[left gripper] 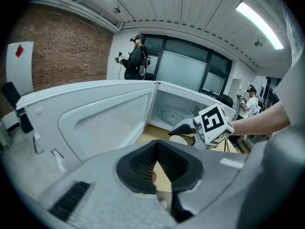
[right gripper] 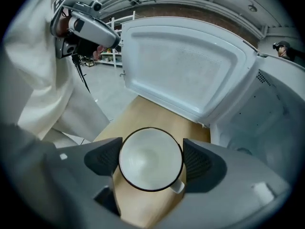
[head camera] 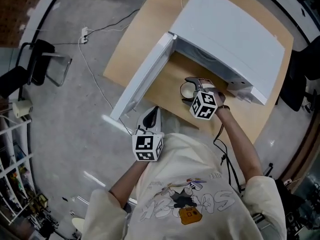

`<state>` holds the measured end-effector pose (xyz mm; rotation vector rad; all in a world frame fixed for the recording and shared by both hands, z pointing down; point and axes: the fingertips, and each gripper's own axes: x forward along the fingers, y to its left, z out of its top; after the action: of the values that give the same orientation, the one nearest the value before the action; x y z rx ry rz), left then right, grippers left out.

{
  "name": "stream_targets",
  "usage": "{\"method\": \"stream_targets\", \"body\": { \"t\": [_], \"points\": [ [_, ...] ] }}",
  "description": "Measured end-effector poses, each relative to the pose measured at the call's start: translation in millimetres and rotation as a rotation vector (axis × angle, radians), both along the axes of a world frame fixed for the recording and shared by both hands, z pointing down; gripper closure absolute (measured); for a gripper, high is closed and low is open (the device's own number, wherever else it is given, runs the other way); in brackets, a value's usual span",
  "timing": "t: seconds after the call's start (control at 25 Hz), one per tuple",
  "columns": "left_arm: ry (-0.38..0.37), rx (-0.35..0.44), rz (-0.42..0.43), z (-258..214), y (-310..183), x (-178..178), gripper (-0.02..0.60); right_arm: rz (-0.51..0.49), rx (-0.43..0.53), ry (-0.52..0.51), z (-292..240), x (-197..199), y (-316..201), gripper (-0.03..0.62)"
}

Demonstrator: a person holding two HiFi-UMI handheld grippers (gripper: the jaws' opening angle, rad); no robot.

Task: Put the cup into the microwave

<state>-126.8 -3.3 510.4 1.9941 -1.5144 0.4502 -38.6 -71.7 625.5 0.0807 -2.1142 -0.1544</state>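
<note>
Cup (right gripper: pixel 150 160) was straddled, ungripped, by the wide right gripper (right gripper: pixel 151 157); it could be tipped if clamped off-centre. Left gripper (left gripper: pixel 156 149) was shut.

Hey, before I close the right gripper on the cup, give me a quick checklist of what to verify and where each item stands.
1. Microwave door open: ok, swung wide.
2. Cup between the right gripper pads: ok, centred.
3. Cup upright on the table: ok, and it looks empty.
4. Right gripper's hold on the cup: not ok, its jaws stand open either side of it.
5. Left gripper out of the way: ok, shut, empty, back by the door's outer edge.
6. Handle away from the pads: cannot tell, it sits low near one pad.
</note>
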Motion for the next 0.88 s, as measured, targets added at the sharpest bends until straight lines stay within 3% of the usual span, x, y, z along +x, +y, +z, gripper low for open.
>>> {"method": "stream_targets", "body": {
  "t": [0.24,0.4,0.64,0.88],
  "points": [
    [-0.005,-0.004,0.006,-1.2,-0.1,2.6,0.577,0.164,-0.012,-0.048,-6.3,1.8,-11.0,0.192],
    [-0.009,0.002,0.021,-3.6,-4.4,-0.5,0.577,0.409,-0.007,-0.165,-35.5,12.4,-45.5,0.192],
    [-0.007,0.002,0.064,-3.4,-14.3,-2.9,0.577,0.84,0.117,-0.337,-85.5,50.3,-114.6,0.192],
    [-0.001,0.01,0.175,-5.2,-22.7,6.0,0.575,1.09,0.234,-0.342,-89.4,82.1,-152.9,0.192]
  ]
}}
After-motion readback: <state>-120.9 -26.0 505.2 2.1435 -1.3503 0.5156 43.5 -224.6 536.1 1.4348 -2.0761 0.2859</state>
